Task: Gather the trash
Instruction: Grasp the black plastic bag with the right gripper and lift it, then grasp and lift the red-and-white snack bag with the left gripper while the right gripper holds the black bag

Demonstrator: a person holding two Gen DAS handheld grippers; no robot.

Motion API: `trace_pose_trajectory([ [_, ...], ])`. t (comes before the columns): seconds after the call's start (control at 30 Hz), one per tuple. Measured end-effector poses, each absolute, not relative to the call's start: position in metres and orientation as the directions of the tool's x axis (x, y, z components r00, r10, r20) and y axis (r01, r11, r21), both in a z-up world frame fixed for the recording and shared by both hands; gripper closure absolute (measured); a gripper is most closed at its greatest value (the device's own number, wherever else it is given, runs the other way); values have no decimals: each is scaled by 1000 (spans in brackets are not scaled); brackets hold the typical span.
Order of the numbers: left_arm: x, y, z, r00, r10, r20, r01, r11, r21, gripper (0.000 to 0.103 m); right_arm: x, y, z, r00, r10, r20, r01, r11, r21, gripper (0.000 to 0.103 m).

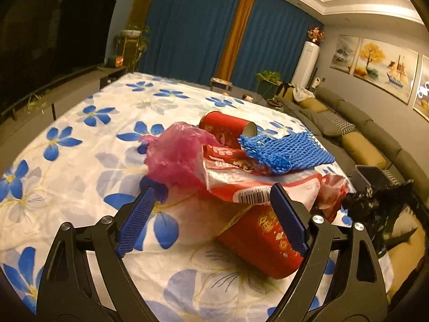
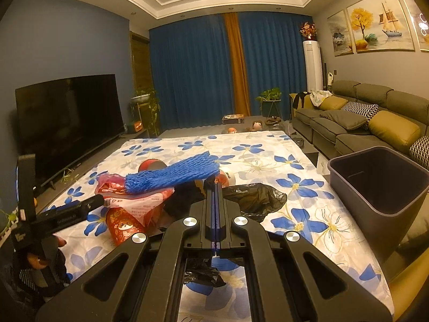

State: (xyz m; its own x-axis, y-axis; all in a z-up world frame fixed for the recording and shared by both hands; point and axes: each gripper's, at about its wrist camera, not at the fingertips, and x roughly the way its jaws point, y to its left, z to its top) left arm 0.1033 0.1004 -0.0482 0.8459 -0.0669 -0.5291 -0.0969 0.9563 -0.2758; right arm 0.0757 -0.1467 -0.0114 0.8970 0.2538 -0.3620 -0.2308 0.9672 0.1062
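A heap of trash lies on the flowered cloth (image 1: 80,161): a pink plastic bag (image 1: 174,158), a red-and-white wrapper (image 1: 241,179), a blue foam net (image 1: 284,150), a red tube (image 1: 228,128) behind, and a red cup (image 1: 265,244) on its side in front. My left gripper (image 1: 211,187) stands open, its blue pads on either side of the wrapper's near edge, and the right pad overlaps the cup. My right gripper (image 2: 214,185) is shut, and a crumpled black plastic bag (image 2: 257,196) spreads from its tips. The net (image 2: 171,177) tops the heap to its left.
A dark grey bin (image 2: 375,187) stands open at the cloth's right edge, in front of the sofa (image 2: 362,123). A television (image 2: 67,118) lines the left wall. A hand (image 2: 37,260) holds the left gripper at the lower left of the right wrist view.
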Motion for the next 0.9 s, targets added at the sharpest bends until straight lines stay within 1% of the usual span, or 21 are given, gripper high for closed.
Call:
trace_pose_trajectory([
  [0.07,109,101,-50,838,-83,-539,-91,953,-289,31,76,-146,-12,896,254,-364,-231,967,107,102],
  [0.1,113,101,-51,833,-96,-545,-86,950,-299,34,76,-146,-13,895,255,-365,-232,967,107,102],
  [0.17,118,104,-53,826,-122,-551,-77,943,-323,48,76,-145,-13,895,254,-367,-232,967,105,102],
  [0.2,121,104,-54,821,-141,-553,-66,938,-339,52,76,-145,-14,895,253,-367,-231,967,104,102],
  [0.27,126,103,-55,814,-164,-557,-53,935,-351,69,77,-145,-14,895,254,-368,-232,967,104,102],
  [0.3,127,102,-55,813,-168,-557,-47,935,-351,73,77,-145,-14,895,253,-368,-232,967,103,102],
  [0.37,127,100,-55,814,-170,-556,-39,938,-345,89,77,-144,-14,895,253,-368,-231,968,102,102],
  [0.47,128,99,-55,813,-183,-552,-26,937,-348,101,77,-143,-15,895,250,-369,-230,968,98,102],
  [0.53,127,98,-54,817,-190,-545,-14,938,-347,103,77,-143,-15,895,250,-368,-230,968,97,102],
  [0.67,120,95,-45,837,-183,-516,-1,942,-335,103,75,-144,-14,898,249,-363,-231,968,95,102],
  [0.9,104,97,-15,883,-161,-441,12,947,-322,103,72,-149,-9,905,245,-348,-226,970,95,102],
])
